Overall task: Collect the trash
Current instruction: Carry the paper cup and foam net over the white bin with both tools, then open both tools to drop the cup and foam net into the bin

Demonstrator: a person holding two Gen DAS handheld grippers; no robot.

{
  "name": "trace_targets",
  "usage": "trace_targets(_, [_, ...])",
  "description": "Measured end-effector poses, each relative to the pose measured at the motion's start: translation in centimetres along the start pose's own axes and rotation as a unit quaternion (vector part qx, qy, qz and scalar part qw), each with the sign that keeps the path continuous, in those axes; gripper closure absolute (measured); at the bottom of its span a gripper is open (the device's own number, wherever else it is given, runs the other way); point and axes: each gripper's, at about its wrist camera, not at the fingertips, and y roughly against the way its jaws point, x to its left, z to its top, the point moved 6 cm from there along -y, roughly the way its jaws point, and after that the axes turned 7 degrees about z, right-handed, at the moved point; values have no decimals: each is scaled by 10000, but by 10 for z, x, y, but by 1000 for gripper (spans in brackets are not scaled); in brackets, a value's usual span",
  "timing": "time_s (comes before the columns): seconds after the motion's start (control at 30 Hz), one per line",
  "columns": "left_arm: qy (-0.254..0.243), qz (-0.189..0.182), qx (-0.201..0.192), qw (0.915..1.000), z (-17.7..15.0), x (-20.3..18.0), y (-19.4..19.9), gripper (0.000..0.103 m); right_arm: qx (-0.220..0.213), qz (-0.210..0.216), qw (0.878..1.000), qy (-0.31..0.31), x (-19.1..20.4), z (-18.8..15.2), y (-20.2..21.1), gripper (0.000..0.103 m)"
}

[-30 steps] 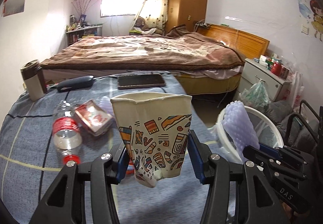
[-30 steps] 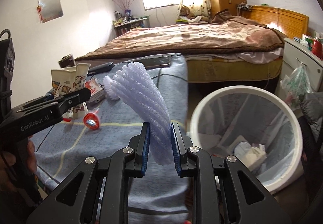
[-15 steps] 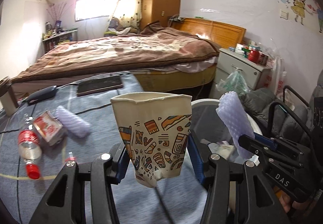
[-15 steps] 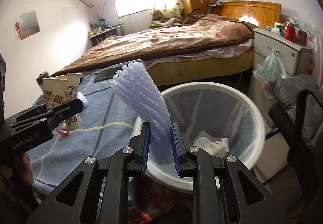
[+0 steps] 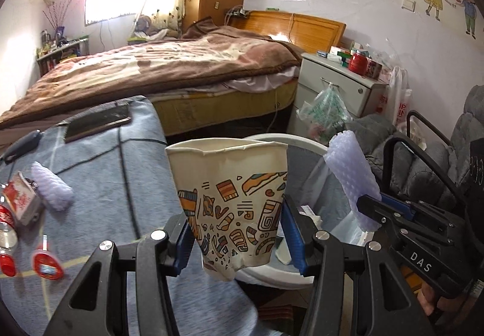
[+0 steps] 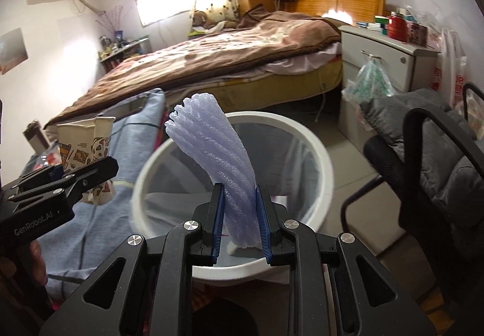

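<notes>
While the left fingers [image 5: 236, 237] clamp a paper cup [image 5: 230, 200], the right fingers [image 6: 240, 221] pinch foam netting [image 6: 217, 160] above the bin [image 6: 305, 130].

crumpled paper cup [image 5: 230, 203]: cream, printed with orange, teal and navy doodle shapes
ribbed foam sleeve [image 6: 217, 160]: pale lilac, translucent
round plastic trash bin [image 6: 314, 136]: white rim, clear liner
cloth on the desk [image 5: 99, 184]: grey-blue with thin dark and pale yellow lines
second foam sleeve [image 5: 52, 190]: pale lilac
bottle cap [image 5: 45, 265]: red
bed blanket [image 5: 157, 63]: brown with beige patches
headboard [image 5: 305, 27]: orange wood
jaws: black with blue pads [image 6: 218, 224]
</notes>
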Motion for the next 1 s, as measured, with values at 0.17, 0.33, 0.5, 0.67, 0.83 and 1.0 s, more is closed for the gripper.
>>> trace_targets(0.17, [-16,-102,159,9998,-3,-10,-13,48,116,-171,9998,32,-9,-2,-4,79])
trace_targets(0.33, [-4,-135,301,9995,-2,-16,-25,48,210,-308,9993,72,-16,-2,-8,78])
trace_targets(0.5, [-47,-93,386,9992,-3,-17,-31,43,275,-217,9994,46,-18,-1,-10,77])
trace_targets(0.67, [-12,-84,379,9992,-3,-16,-31,36,289,-222,9993,42,-17,-2,-10,74])
trace_targets(0.83, [50,-75,373,9993,-3,-12,-29,35,234,-241,9994,34,-16,-2,-7,68])
trace_targets(1.0, [69,-32,291,9995,-4,-5,-20,35,139,-245,9996,84,-10,0,-1,57])
